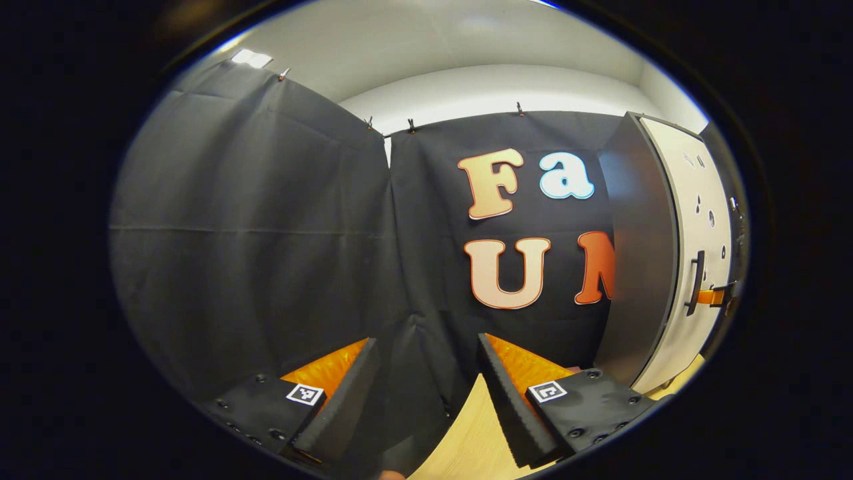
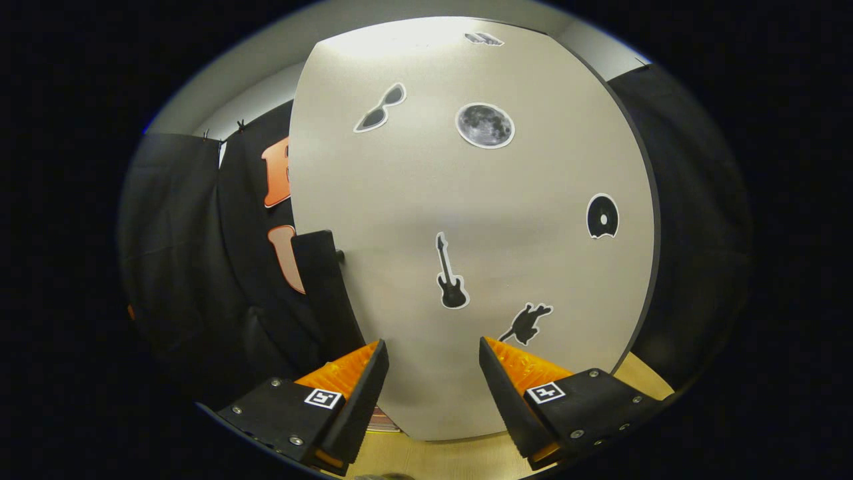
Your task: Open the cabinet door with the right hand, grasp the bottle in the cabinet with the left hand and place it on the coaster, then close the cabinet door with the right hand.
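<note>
The cabinet [image 1: 636,253] stands at the right of the left gripper view, with a grey side and a pale door [image 1: 706,220] that lies flush and closed, hiding the inside. A dark vertical handle [image 1: 695,283] sits on the door, and part of my right gripper [image 1: 718,297] hovers just right of it. In the right gripper view the sticker-covered door [image 2: 480,220] is close ahead, its handle [image 2: 321,287] at the left edge. My right gripper [image 2: 430,377] is open, facing the door panel to the right of the handle. My left gripper [image 1: 426,393] is open and holds nothing, pointing at the cloth wall.
A light wooden tabletop [image 1: 466,440] lies under both grippers and carries the cabinet; it shows again below the door [image 2: 460,460]. Black cloth walls [image 1: 266,233] close off the back and left. White wall and ceiling show above them.
</note>
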The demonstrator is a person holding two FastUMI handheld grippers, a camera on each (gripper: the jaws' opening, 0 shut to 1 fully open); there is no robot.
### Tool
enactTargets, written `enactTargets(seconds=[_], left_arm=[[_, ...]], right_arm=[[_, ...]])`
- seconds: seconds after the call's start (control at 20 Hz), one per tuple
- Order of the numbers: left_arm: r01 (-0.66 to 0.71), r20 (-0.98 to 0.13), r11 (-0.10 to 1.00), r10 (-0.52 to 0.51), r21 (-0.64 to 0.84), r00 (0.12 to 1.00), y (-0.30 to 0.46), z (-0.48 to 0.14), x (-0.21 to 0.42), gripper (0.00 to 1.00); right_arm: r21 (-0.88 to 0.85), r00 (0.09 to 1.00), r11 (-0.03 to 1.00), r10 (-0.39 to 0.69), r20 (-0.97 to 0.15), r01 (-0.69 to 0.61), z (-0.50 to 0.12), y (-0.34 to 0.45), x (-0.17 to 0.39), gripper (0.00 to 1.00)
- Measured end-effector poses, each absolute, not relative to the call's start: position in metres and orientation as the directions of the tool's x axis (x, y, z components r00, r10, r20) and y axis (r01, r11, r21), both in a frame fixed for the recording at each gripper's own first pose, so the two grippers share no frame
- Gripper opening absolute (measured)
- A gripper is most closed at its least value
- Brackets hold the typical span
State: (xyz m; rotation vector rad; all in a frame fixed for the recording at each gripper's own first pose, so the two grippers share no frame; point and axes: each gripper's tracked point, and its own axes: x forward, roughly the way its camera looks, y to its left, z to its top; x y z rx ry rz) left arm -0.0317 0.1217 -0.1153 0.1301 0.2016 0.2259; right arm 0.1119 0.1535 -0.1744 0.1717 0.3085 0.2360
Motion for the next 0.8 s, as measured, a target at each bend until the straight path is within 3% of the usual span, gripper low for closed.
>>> enactTargets(seconds=[0.35,0.8], left_arm=[[-0.157,-0.161,0.982,0.173,0.109,0.972,0.097,-0.093,-0.017,0.96],[-0.039,-0.076,0.997,0.044,0.069,0.996,0.049,-0.042,0.012,0.95]], right_arm=[[0.131,0.951,0.969,0.233,-0.202,-0.209,-0.124,0.124,0.096,0.85],[-0.008,0.994,0.996,0.090,-0.066,-0.091,-0.006,0.018,0.000,0.85]])
